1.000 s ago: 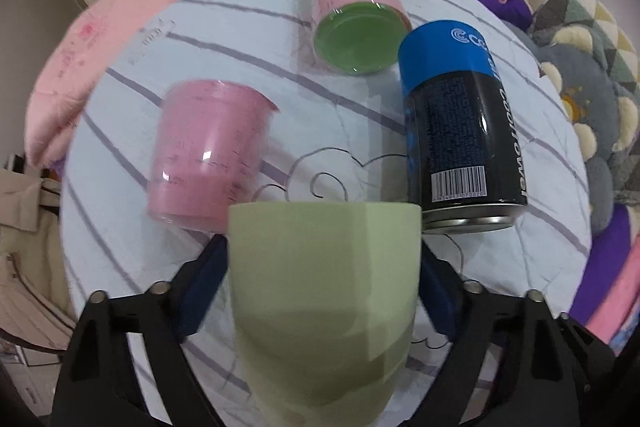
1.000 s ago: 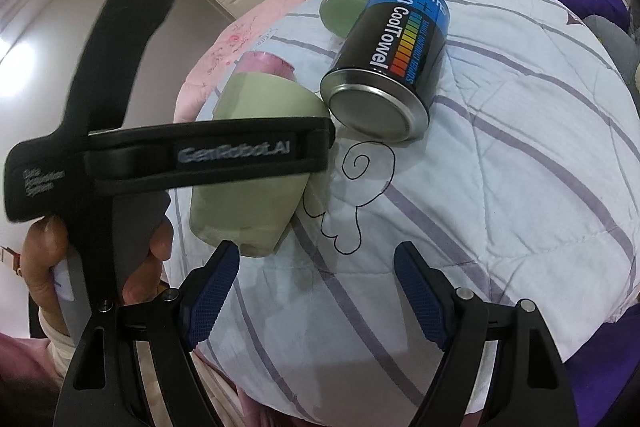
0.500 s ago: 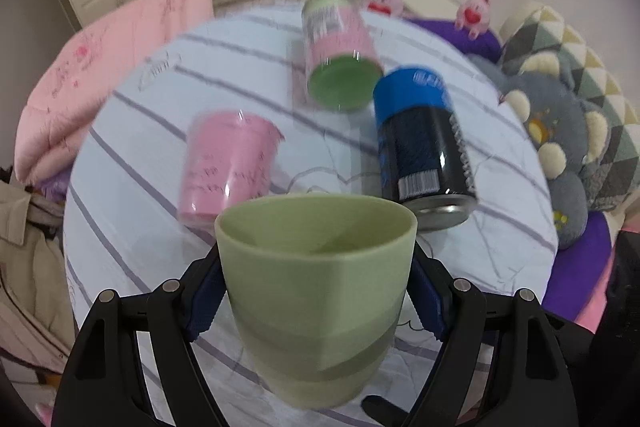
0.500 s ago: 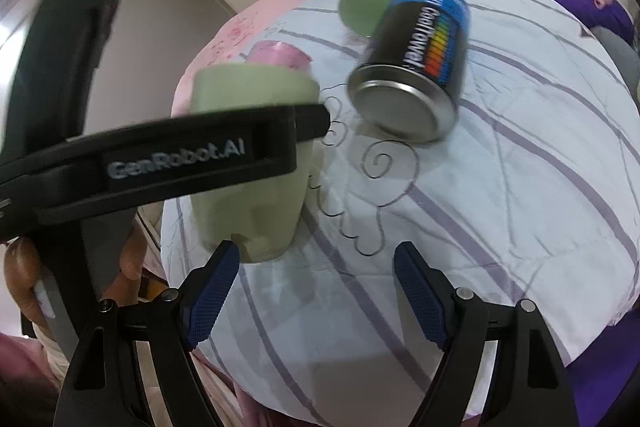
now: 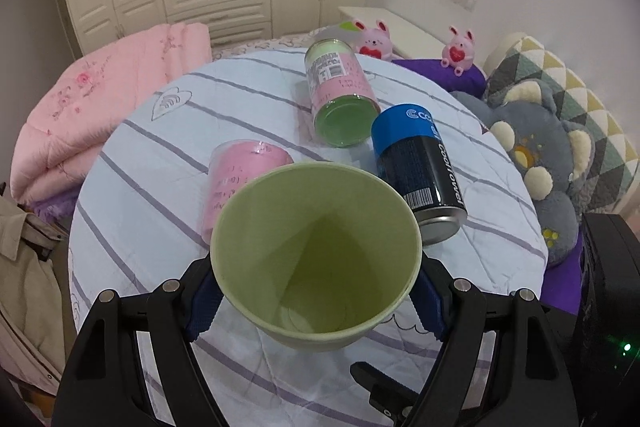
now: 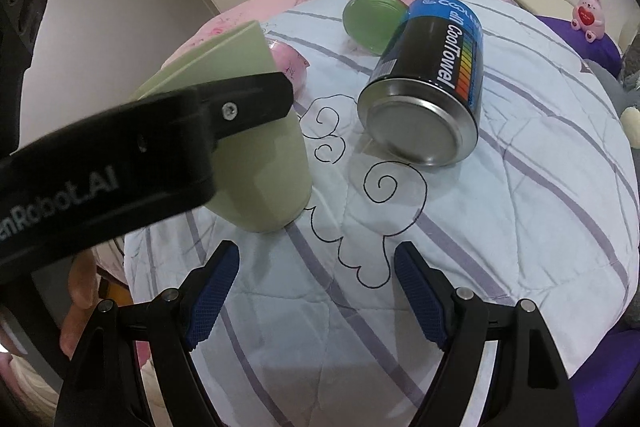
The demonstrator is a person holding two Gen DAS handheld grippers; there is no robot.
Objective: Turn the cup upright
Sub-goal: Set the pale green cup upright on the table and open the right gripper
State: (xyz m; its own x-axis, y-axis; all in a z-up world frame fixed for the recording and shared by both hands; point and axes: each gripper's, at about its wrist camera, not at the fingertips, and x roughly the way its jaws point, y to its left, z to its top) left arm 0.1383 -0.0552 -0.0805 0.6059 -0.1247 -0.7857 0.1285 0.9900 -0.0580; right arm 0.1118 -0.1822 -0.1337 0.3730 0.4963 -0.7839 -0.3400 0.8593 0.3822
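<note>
My left gripper [image 5: 316,303] is shut on a pale green cup [image 5: 316,255], one blue pad on each side of its wall. The cup's mouth tilts up toward the left wrist camera and I see down into it; it is empty. In the right wrist view the same cup [image 6: 260,171] is held just above the striped quilt, partly hidden by the left gripper's black body [image 6: 132,163]. My right gripper [image 6: 316,291] is open and empty, low over the quilt to the cup's right.
On the round quilted surface [image 5: 168,131] lie a pink cup [image 5: 236,179] on its side, a black and blue CoolTowel can [image 5: 420,171] and a pink jar with a green lid [image 5: 340,95]. A folded pink blanket [image 5: 92,115] is at left, plush pillows [image 5: 532,155] at right.
My left gripper has tipped the green cup from base-toward-me, through level, to mouth up toward the camera. The right gripper stayed open and shifted only slightly.
</note>
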